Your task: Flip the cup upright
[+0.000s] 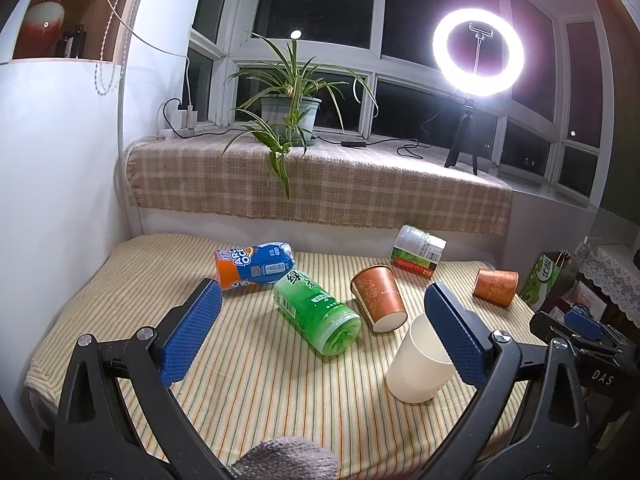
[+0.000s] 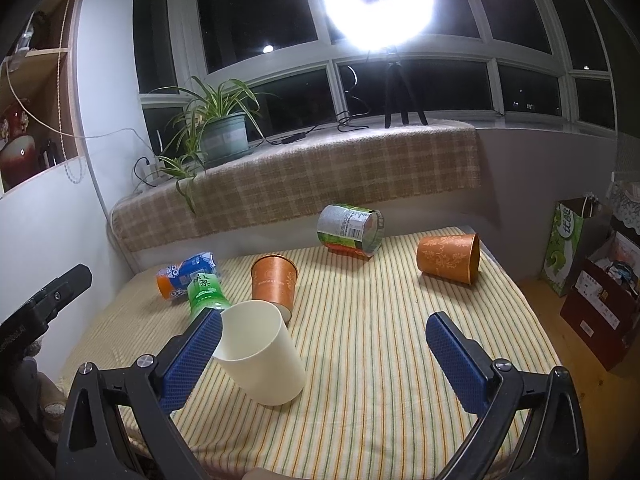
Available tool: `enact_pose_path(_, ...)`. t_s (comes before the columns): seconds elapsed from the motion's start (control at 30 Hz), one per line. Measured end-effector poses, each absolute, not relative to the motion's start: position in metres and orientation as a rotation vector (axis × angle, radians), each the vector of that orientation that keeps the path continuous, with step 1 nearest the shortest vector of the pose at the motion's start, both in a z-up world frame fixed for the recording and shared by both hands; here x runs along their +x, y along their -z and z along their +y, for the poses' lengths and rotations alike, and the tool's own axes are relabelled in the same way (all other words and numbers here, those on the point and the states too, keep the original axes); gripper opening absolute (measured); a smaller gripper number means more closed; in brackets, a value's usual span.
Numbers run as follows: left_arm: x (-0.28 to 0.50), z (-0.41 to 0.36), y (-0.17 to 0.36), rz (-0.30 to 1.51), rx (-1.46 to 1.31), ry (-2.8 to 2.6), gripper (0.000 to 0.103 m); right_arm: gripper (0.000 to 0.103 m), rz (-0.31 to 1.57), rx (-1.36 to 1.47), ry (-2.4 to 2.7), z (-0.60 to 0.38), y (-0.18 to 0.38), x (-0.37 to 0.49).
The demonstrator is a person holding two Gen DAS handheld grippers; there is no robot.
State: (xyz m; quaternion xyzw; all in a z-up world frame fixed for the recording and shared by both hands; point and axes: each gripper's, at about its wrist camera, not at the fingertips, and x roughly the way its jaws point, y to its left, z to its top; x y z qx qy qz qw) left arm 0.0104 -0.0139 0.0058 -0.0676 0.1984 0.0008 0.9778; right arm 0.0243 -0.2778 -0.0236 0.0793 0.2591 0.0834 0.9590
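A cream plastic cup (image 1: 420, 364) stands on the striped table, mouth up, tilted slightly; in the right wrist view the cup (image 2: 260, 356) is by the left finger. My left gripper (image 1: 320, 328) is open and empty, its right finger just beside the cup. My right gripper (image 2: 324, 356) is open and empty, its left finger close against the cup's rim. An orange paper cup (image 1: 380, 300) stands mouth down behind it, also in the right wrist view (image 2: 274, 280). Another orange cup (image 1: 496, 286) lies on its side at the far right, seen too in the right wrist view (image 2: 448, 258).
A green bottle (image 1: 316, 312), a blue-orange bottle (image 1: 252, 266) and a green-red can (image 1: 418, 250) lie on the table (image 1: 256, 380). Behind is a plaid-covered sill with a potted plant (image 1: 290, 112) and ring light (image 1: 478, 52). Bags and boxes (image 2: 592, 284) stand at the right.
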Motion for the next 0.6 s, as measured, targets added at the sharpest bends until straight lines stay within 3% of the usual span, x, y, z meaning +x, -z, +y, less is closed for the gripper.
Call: enact_pose_path(0.6,0.0126,-0.0097,-0.0026,0.406,-0.136,-0.004,0.103,0.103,0.536,0.16,-0.188,-0.2735,0.0272,0.0255)
